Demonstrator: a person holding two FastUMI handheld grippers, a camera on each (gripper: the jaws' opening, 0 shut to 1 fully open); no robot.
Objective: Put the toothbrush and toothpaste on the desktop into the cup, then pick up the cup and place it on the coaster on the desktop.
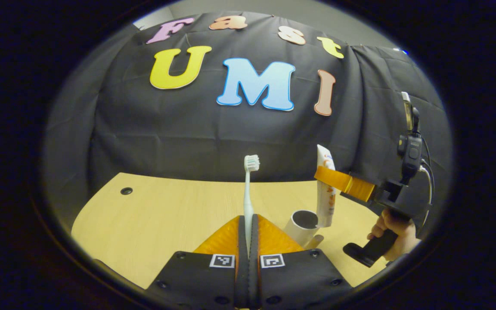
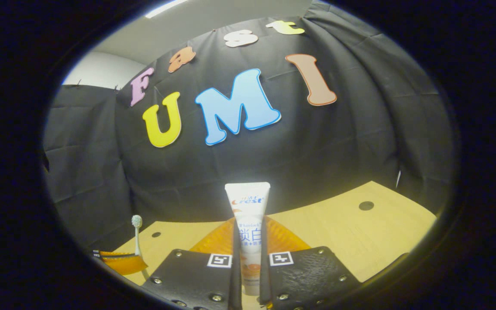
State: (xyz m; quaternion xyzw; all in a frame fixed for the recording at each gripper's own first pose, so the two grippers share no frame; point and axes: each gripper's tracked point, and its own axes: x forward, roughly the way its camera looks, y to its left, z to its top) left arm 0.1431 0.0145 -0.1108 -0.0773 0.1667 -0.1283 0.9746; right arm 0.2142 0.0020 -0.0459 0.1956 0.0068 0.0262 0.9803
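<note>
Two grippers raised above the surface point(image 1: 153, 215); left gripper point(image 1: 248, 224) jaws clamp upright toothbrush point(image 1: 248, 189); right gripper point(image 2: 250, 258) jaws clamp toothpaste point(image 2: 248, 224), suspended just above the cup point(image 1: 302, 226).

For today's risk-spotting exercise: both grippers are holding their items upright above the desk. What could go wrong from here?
1. The toothpaste, held by the right gripper, hangs at the rim of the narrow cup; a misaimed drop could tip the cup.
2. The left gripper pinches the toothbrush near its lower end, so the long handle might pivot or slip.
3. Both items head for one cup, so the grippers may collide.
</note>
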